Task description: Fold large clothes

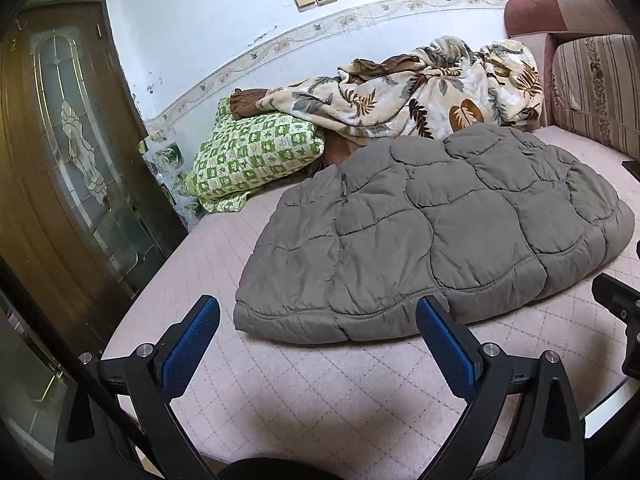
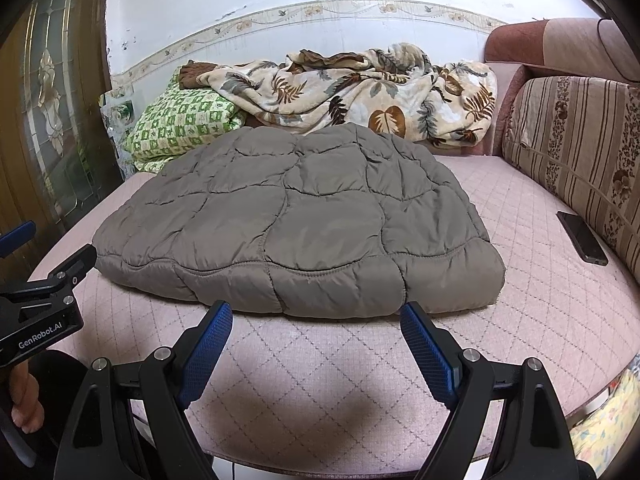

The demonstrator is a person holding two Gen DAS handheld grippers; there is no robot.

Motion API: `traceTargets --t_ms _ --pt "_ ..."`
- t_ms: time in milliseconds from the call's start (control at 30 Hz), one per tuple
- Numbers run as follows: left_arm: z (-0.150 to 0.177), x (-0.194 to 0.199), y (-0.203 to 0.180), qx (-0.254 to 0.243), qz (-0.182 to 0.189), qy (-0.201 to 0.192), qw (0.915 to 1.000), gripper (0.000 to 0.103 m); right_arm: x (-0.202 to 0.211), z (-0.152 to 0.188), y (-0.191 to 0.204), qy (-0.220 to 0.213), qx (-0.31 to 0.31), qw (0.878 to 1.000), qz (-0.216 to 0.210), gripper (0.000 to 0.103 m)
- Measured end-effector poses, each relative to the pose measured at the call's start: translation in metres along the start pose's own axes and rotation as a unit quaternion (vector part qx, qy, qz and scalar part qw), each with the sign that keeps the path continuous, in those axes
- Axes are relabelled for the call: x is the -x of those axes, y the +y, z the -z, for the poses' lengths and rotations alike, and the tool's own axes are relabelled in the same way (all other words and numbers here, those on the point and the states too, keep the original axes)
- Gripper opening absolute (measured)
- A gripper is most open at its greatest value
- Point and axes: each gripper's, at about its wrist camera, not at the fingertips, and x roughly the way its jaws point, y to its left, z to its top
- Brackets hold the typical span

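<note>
Lying folded: one grey quilted jacket (image 2: 296, 216)

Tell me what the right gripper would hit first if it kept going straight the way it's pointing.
Most likely the near hem of the grey quilted jacket, lying folded just ahead of the open right gripper. The gripper points slightly downward, so it might graze the pink cover first; depth is unclear.

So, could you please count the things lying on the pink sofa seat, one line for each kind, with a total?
Grey quilted jacket, folded: 1
Leaf-print blanket, crumpled: 1
Green checked bundle: 1
Dark phone: 1
Total: 4
</note>
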Motion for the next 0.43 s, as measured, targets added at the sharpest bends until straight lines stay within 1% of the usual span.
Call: traceTargets --t_ms 133,333,433 --pt "-0.0012 0.0034 0.0012 0.004 0.009 0.0 1.0 0.098 0.0016 -0.0011 -0.002 -0.001 -0.002 1.0 0.001 0.089" --pt "-0.0018 0.0021 0.0051 0.012 0.03 0.013 0.9994 0.098 0.0023 -0.0016 -0.0036 -0.002 -0.001 1.0 0.0 0.089" --pt "-0.0017 0.0026 0.0098 0.022 0.024 0.012 0.9994 0.098 0.0031 -0.0009 -0.0036 -0.003 -0.002 1.0 0.002 0.089"
